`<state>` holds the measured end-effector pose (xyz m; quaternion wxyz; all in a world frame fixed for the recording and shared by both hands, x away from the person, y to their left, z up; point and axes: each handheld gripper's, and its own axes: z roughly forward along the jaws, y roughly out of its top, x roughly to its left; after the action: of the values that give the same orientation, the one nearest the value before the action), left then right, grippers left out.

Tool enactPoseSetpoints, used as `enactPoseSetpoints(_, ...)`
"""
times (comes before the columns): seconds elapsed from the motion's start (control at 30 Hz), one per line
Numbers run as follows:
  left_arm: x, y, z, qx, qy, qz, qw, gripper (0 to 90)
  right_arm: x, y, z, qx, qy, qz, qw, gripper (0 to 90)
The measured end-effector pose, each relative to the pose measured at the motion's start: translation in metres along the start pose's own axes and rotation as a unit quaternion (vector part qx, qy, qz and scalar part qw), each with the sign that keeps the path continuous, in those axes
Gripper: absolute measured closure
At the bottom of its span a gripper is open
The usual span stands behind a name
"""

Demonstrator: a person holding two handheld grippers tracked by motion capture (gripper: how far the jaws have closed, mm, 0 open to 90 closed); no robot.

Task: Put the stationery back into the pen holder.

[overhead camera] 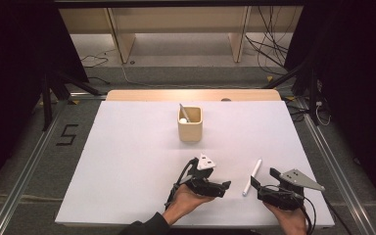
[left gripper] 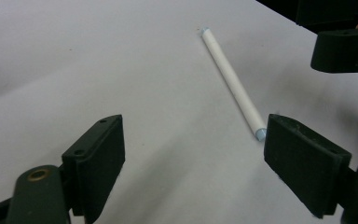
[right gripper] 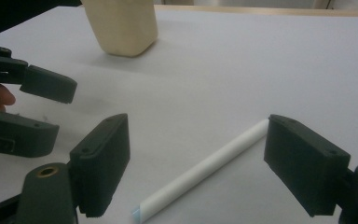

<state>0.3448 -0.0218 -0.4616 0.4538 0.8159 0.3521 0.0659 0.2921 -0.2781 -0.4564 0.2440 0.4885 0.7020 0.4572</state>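
- Standing upright toward the far middle of the white counter (overhead camera: 127, 147), a beige cup (overhead camera: 190, 128) holds a grey pen (overhead camera: 183, 112) leaning against its rim, with a small white ball-like end beside it.
- A white pen (overhead camera: 252, 176) lies flat near the front right, well apart from the cup, with bare counter all round.
- The left hand-held gripper (overhead camera: 223, 186) points right toward the pen, jaws wide apart and holding nothing.
- The right hand-held gripper (overhead camera: 262, 178) sits just beside the pen, jaws spread on either side of it, not closed on it.
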Motion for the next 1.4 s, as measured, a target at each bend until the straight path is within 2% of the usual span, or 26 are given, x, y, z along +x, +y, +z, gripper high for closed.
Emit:
enactPoseSetpoints(0.27,-0.016,0.0,0.013,0.012,-0.009,0.016,0.9998,20.5,0.0,0.0,0.0,-0.001,-0.001,0.0,1.0,22.9)
enactPoseSetpoints(0.5,-0.027,-0.003,0.025,0.021,-0.013,0.021,0.9995,21.6,-0.001,0.0,-0.001,-0.001,-0.004,0.004,1.0,22.9)
enactPoseSetpoints(0.63,-0.036,-0.002,0.034,0.031,-0.009,0.038,0.9988,23.2,-0.001,0.0,-0.001,-0.001,-0.005,0.004,1.0,22.9)
enactPoseSetpoints(0.7,-0.039,-0.002,0.038,0.033,-0.01,0.039,0.9986,24.1,-0.001,0.0,-0.001,-0.002,-0.007,0.005,1.0,22.9)
enactPoseSetpoints(0.93,-0.047,-0.002,0.05,0.041,-0.009,0.044,0.9981,30.4,-0.003,0.0,-0.002,-0.002,-0.008,0.004,1.0,23.0)
enactPoseSetpoints(1.4,-0.056,-0.001,0.065,0.049,-0.002,0.063,0.9968,46.9,-0.004,0.0,-0.002,-0.001,-0.01,0.008,0.9999,23.0)
